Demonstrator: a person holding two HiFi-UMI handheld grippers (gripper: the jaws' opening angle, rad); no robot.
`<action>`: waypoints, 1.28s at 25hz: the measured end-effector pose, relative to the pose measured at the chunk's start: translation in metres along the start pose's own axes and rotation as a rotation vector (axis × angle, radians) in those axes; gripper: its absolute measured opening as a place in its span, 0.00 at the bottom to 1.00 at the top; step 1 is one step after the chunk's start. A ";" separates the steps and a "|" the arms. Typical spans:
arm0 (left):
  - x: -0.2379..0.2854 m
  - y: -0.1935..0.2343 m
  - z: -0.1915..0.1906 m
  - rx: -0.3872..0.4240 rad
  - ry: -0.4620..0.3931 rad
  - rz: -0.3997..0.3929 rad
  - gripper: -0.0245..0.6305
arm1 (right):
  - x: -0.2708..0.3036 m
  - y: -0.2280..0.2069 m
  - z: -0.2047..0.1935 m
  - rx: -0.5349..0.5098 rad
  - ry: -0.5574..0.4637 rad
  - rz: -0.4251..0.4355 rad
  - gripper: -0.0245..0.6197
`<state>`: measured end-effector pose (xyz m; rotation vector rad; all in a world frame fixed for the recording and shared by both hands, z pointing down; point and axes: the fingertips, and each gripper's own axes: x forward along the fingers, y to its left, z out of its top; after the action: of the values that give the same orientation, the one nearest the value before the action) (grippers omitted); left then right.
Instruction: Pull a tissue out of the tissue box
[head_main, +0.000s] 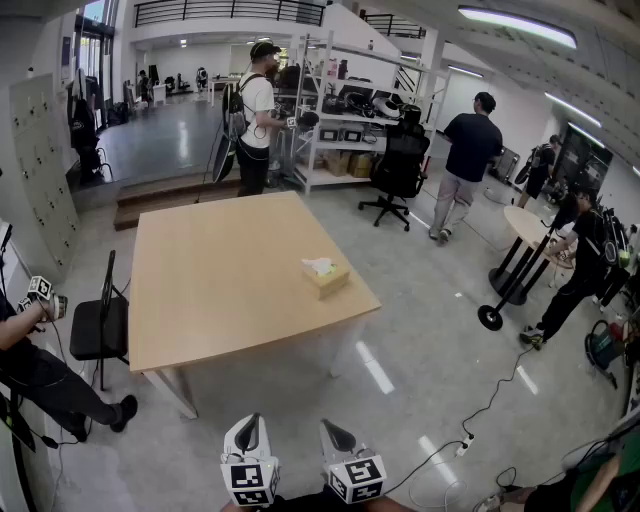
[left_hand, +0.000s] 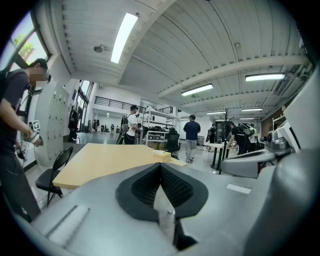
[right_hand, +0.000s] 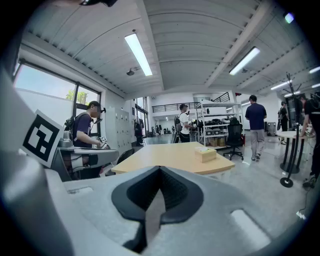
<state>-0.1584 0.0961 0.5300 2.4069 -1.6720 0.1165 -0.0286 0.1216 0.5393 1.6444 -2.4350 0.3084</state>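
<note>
A tan tissue box with a white tissue sticking out of its top sits near the right edge of the wooden table. It also shows in the right gripper view as a small tissue box on the table, and in the left gripper view as a distant tissue box. Both grippers are held low at the bottom of the head view, well short of the table: my left gripper and right gripper. Each has its jaws together with nothing between them, as the left gripper and right gripper views show.
A black chair stands at the table's left side, with a seated person beside it. Several people stand around shelving, an office chair and a round table beyond. Cables trail on the floor to the right.
</note>
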 end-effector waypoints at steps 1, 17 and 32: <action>0.000 -0.004 -0.001 0.001 0.002 -0.008 0.07 | -0.002 0.000 0.000 -0.001 0.001 -0.003 0.02; -0.002 -0.025 -0.016 0.012 0.027 -0.040 0.07 | -0.012 -0.008 -0.007 0.014 0.013 -0.007 0.02; 0.063 -0.066 -0.014 0.019 0.062 -0.031 0.07 | 0.011 -0.079 -0.003 0.015 0.029 0.009 0.02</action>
<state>-0.0741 0.0639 0.5473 2.4160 -1.6127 0.2013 0.0410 0.0834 0.5507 1.6243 -2.4252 0.3496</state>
